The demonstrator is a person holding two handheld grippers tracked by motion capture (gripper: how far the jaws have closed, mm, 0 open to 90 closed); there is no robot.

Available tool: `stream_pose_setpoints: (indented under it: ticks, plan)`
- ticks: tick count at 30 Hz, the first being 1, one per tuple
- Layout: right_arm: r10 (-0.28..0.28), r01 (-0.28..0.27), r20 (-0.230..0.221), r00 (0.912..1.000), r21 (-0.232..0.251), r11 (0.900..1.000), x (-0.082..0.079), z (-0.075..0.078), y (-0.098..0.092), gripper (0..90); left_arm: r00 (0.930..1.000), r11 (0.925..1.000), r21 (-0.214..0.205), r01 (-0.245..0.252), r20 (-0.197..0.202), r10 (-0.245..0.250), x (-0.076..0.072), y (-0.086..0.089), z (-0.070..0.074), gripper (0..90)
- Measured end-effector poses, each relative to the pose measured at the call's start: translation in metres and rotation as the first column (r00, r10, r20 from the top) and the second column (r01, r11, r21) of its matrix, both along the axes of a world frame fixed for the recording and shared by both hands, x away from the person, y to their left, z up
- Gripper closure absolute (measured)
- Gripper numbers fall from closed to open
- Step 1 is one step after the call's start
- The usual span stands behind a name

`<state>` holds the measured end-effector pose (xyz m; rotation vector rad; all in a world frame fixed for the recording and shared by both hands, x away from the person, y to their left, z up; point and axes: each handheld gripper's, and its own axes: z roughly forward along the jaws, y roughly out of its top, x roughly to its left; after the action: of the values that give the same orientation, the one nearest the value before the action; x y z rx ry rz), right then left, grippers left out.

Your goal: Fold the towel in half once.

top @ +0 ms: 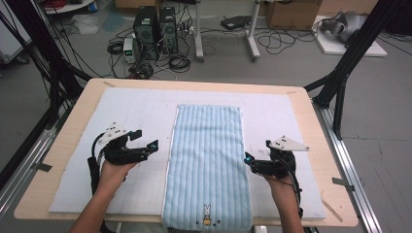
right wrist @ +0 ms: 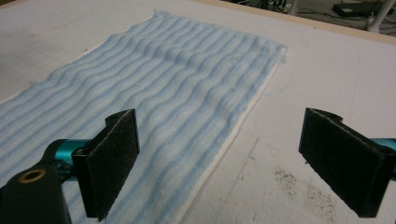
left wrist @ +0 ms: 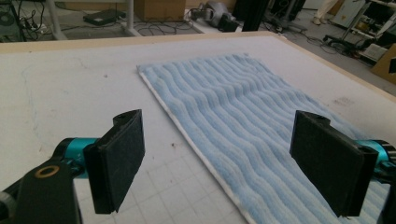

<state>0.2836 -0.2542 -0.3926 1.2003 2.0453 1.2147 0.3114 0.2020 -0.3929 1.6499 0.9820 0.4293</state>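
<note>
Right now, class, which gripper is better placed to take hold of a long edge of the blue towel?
Right. The right gripper sits at the towel edge, open jaws straddling it; the left gripper, also open, stands slightly off its edge.

Towel light blue, ribbed stripes; white mat.

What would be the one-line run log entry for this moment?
towel: flat on mat, near end over table edge | left tongs: open, astride towel's left edge | right tongs: open, astride right edge | grasp: none
</note>
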Motion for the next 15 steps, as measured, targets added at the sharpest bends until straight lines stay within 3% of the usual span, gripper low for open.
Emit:
stream_pose_setpoints:
  ticks: [8,11,15]
  plan:
    - [-0.012,0.013,-0.040,0.9991,0.020,0.9997,0.016,-0.001,-0.005,11.5,0.9993,1.0000,0.006,0.000,-0.037,0.000,0.024,-0.006,0.005,18.5]
    - [-0.007,0.009,-0.060,0.9982,0.026,0.9996,0.021,-0.002,-0.006,11.5,0.9986,0.9999,-0.013,0.001,-0.053,-0.002,0.034,-0.008,0.006,18.5]
    - [0.000,0.003,-0.070,0.9975,0.038,0.9993,0.022,-0.003,-0.006,11.5,0.9978,0.9999,0.009,-0.012,-0.066,0.012,0.048,-0.015,0.006,18.5]
